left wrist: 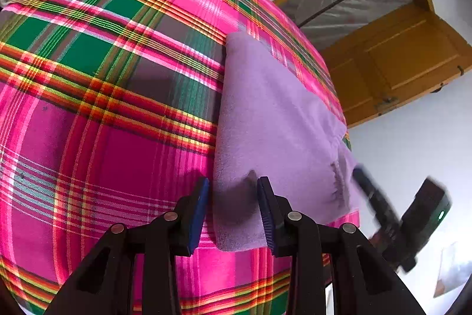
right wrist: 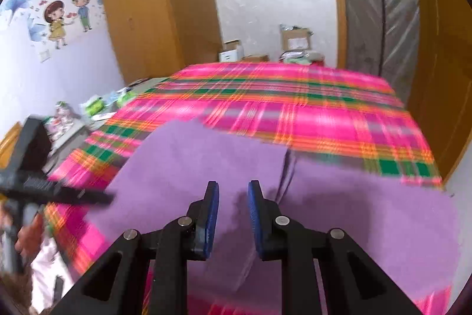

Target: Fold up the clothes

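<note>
Near the plaid bed's edge, both tools' jaws gape above purple cloth.

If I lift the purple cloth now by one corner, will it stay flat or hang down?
The purple cloth would probably hang down: it looks soft and fleecy, and its folded edge already sags over the plaid bedcover. It likely grips well, since the surface is fuzzy. The fold may fall open.

No text, label or number is legible anywhere
</note>
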### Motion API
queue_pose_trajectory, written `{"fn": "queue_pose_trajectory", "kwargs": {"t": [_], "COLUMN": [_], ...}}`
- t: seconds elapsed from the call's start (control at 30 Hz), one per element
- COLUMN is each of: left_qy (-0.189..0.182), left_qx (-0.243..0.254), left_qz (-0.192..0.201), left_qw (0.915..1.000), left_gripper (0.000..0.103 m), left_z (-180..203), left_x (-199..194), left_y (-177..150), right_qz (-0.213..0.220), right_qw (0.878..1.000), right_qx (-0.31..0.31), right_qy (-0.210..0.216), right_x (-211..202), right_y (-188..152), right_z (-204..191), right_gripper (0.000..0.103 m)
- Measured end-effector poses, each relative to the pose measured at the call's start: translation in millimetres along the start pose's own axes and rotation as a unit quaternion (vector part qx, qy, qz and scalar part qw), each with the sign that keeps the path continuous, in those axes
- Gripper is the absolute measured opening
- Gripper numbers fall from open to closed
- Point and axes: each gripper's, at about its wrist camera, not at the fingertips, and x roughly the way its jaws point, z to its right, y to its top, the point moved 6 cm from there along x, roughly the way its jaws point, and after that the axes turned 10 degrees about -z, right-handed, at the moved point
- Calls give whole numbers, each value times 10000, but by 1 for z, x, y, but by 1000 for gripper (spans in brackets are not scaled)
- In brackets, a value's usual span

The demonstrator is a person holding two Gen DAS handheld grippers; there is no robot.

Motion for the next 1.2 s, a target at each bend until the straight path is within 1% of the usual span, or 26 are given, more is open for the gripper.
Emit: {"fn": "queue_pose_trajectory", "kwargs": {"t": [0.07, 0.13, 0.2, 0.27, 0.37, 0.57, 0.63, 0.73, 0.83, 0.9, 0.93, 1.03, 1.2], "left_qy": [-7, 20, 43, 58, 79, 79, 70, 67, 62, 40, 35, 36, 56], "left_qx": [15, 44, 67, 80, 135, 187, 194, 209, 219, 225, 227, 248, 303], "left_qz": [-53, -51, -59, -70, -80, -96, -109, -129, -144, -142, -145, -160, -181], "left_qw": [10000, 10000, 10000, 9999, 9998, 9997, 9997, 9997, 9996, 9996, 9996, 9996, 9994], "left_gripper": [35, 35, 35, 35, 35, 35, 35, 35, 35, 35, 35, 35, 35], "left_z": [0, 2, 4, 6, 7, 9, 8, 6, 6, 6, 6, 6, 6], "left_x": [3, 5, 5, 6, 7, 8, 7, 5, 5, 4, 3, 2, -1], "left_y": [-1, 2, 1, 2, 1, 1, 0, -4, -7, -9, -11, -15, -22], "right_qz": [-72, -246, -368, -610, -792, -808, -695, -475, -461, -494, -511, -554, -382], "right_qw": [10000, 9995, 9989, 9971, 9958, 9961, 9969, 9986, 9983, 9978, 9977, 9978, 9976], "right_qx": [-37, -221, -254, -108, 64, 282, 357, 117, -159, -211, -240, -342, -529], "right_qy": [24, 7, -132, -431, -452, -229, -74, 181, 314, 380, 381, 146, -252], "right_x": [14, 32, 46, 63, 75, 71, 59, 33, 18, 13, 11, 9, 2], "right_y": [15, 27, 30, 30, 26, 21, 21, 11, -10, -26, -34, -51, -66], "right_z": [1, -2, -1, 9, 18, 23, 22, 7, -13, -20, -23, -25, -34], "right_gripper": [21, 21, 21, 21, 20, 20, 21, 21, 21, 21, 21, 21, 21]}}
